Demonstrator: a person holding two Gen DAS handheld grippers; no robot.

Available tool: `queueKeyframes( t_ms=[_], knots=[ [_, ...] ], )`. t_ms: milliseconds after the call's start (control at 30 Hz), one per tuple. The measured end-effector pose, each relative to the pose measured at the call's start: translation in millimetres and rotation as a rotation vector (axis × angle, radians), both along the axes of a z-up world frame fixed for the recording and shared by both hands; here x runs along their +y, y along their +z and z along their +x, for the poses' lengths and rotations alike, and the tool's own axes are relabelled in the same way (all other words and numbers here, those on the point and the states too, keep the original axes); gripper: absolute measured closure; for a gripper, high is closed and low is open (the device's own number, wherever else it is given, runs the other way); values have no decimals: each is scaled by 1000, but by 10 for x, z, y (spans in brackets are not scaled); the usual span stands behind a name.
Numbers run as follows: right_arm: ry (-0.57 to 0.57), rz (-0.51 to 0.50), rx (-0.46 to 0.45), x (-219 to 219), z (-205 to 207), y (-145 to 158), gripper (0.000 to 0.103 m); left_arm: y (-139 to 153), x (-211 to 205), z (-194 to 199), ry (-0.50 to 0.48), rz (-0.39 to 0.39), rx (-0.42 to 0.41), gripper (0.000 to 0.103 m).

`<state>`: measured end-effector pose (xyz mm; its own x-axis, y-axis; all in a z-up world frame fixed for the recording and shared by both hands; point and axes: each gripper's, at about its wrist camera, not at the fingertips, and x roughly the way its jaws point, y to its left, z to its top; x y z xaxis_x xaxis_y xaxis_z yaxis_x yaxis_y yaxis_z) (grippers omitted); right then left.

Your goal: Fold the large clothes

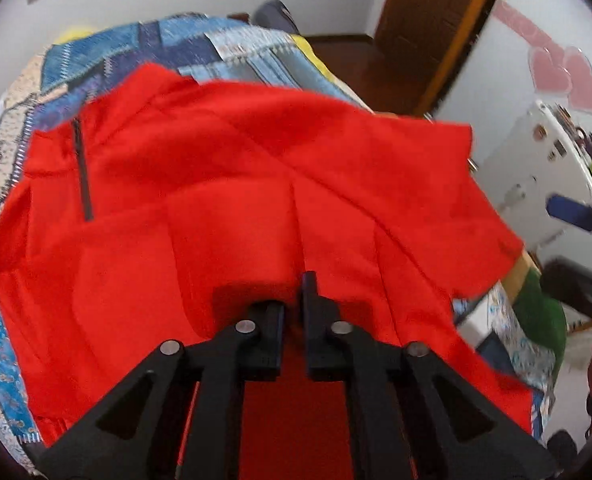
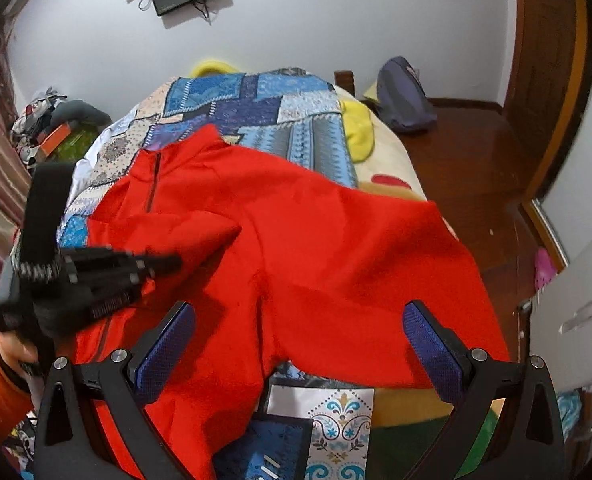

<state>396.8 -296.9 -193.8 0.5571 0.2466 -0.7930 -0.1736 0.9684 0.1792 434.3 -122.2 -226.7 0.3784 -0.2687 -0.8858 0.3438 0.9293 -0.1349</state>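
A large red zip-neck top lies spread on a bed, collar and dark zipper at the far left. My left gripper is shut on a fold of the red fabric at its near edge. In the right wrist view the red top covers the bed's middle, and the left gripper shows at the left, pinching a folded sleeve or side. My right gripper is open and empty, its blue pads above the top's near hem.
The bed has a blue patchwork quilt with a yellow cloth on it. A grey backpack sits on the wooden floor at the right. White drawers stand at the right, and clutter lies at the left.
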Motion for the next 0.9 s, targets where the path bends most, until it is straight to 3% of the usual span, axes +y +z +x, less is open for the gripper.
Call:
queueKeyframes(
  t_ms=[33, 100, 200, 367, 500, 700, 900],
  knots=[
    [6, 2, 3, 33, -11, -16, 0, 24, 22, -32, -4, -6, 9, 83],
    [18, 6, 7, 106, 16, -22, 0, 164, 146, -107, 6, -13, 5, 52],
    [36, 14, 5, 256, 76, -10, 0, 388, 469, -224, 54, -13, -64, 26],
    [89, 6, 18, 661, 254, -38, 0, 496, 1338, -339, 205, 85, -144, 21],
    [174, -40, 52, 1133, 418, -129, 0, 175, 2044, -394, 350, 175, -84, 21],
    [324, -238, 76, 1981, 642, -456, 0, -420, 2763, -508, 501, 229, 20, 21],
    [390, -486, 76, 2434, 756, -918, 0, -967, 2928, -454, 535, 223, 120, 20]
  ],
)
